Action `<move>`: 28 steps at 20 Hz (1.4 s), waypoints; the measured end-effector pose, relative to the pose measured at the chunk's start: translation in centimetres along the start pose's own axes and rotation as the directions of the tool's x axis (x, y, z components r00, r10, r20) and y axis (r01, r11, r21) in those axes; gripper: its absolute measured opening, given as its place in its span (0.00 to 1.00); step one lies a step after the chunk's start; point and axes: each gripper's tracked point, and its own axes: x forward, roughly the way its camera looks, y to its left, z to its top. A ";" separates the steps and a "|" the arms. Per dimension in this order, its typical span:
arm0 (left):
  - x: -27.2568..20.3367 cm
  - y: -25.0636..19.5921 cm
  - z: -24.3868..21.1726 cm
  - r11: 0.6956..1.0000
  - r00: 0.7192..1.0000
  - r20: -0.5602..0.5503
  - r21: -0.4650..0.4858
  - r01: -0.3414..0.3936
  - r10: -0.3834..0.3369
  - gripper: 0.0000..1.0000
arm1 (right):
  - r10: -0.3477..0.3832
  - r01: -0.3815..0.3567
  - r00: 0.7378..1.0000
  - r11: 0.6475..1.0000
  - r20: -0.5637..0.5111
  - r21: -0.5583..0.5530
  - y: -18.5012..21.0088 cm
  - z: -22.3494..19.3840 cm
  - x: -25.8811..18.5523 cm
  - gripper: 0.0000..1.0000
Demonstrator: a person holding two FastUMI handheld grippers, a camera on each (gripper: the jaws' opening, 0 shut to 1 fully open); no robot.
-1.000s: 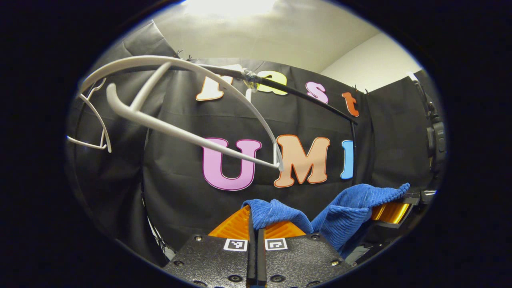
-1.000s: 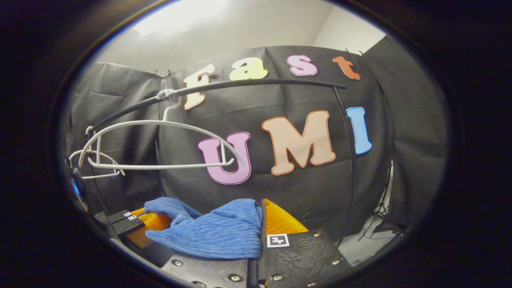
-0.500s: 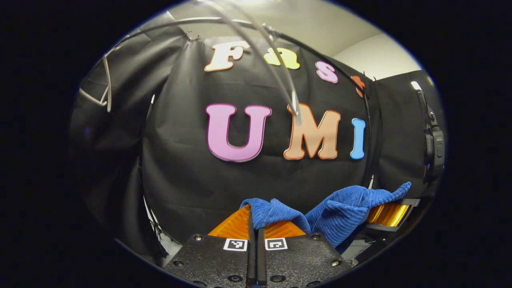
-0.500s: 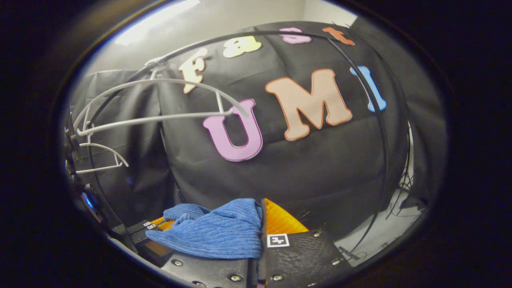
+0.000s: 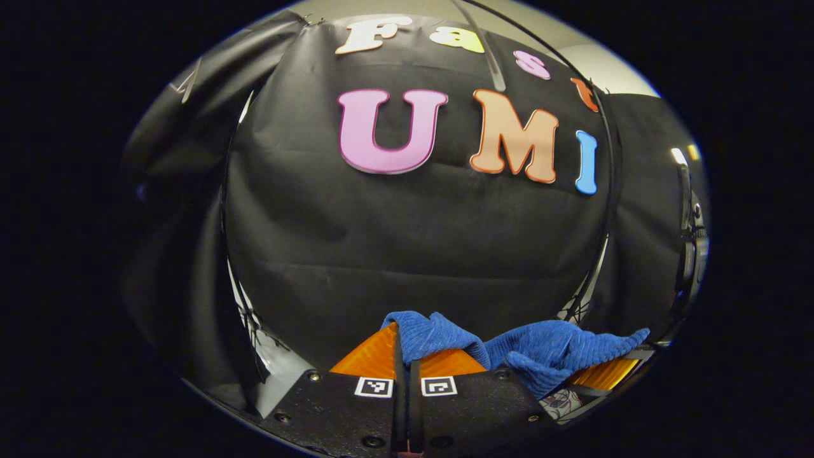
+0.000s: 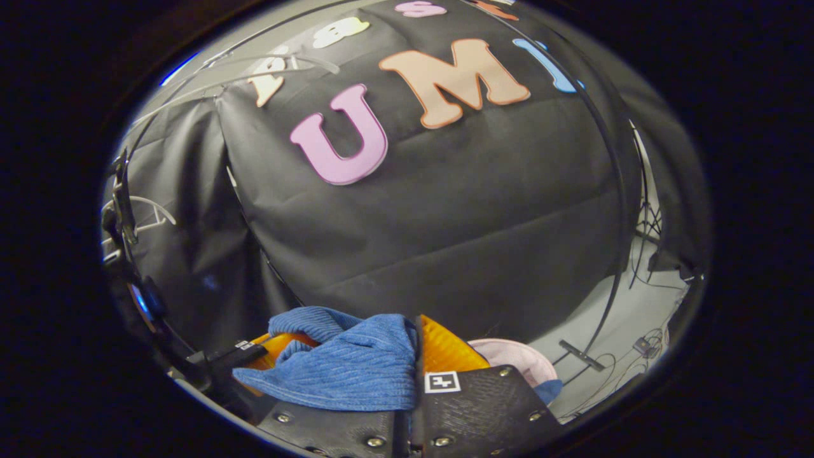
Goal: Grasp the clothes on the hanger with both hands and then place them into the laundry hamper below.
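Note:
A blue ribbed garment [image 5: 547, 356] stretches between my two grippers, off the hanger. My left gripper [image 5: 405, 337] is shut on one bunched end of it. In the left gripper view the right gripper [image 5: 610, 372] holds the other end, low on the right. In the right gripper view the garment [image 6: 356, 372] drapes leftward from my right gripper [image 6: 416, 331], which is shut on it, toward the left gripper [image 6: 257, 351]. A pale pink rounded rim [image 6: 515, 359], probably the hamper, lies just beyond the right fingers. The tip of the bare white hanger [image 5: 497, 73] hangs high above.
The black clothes rail's upright [image 5: 609, 191] curves down on the right. Other white hangers [image 6: 152, 213] hang at the left in the right gripper view. Light floor with cables and a stand foot [image 6: 636, 318] lies to the right. Black cloth walls close in behind.
Both grippers have come down with the blue garment still held. The hanger and rail have slid up toward the top of both views. The pink rim and floor came into the right gripper view.

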 end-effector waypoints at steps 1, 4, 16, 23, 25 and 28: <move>0.1 0.4 -0.9 1.000 1.000 -0.013 0.000 -0.008 0.008 0.02 | -0.014 0.014 1.000 1.000 -0.017 -0.011 -0.6 -1.0 -0.1 0.05; 0.5 1.5 -4.1 1.000 0.997 -0.076 -0.008 -0.022 0.021 0.02 | -0.065 0.061 0.997 0.996 -0.049 -0.068 -2.7 -3.2 1.0 0.09; 0.1 4.1 -17.5 0.999 0.931 -0.362 0.023 -0.045 0.050 0.02 | -0.216 0.155 0.949 0.954 -0.229 -0.256 -7.9 -13.6 2.4 0.11; -1.4 4.0 -24.1 0.999 0.822 -0.569 0.033 -0.018 0.034 0.10 | -0.301 0.199 0.889 0.933 -0.344 -0.300 -10.4 -18.5 1.6 0.22; -2.0 4.1 -24.3 1.000 0.817 -0.577 0.021 -0.009 0.019 0.19 | -0.295 0.195 0.896 0.933 -0.331 -0.303 -10.2 -17.8 1.5 0.27; -2.5 4.6 -21.9 0.999 0.849 -0.526 0.043 -0.023 0.042 0.55 | -0.286 0.196 0.910 0.935 -0.301 -0.295 -8.7 -16.1 -0.2 0.62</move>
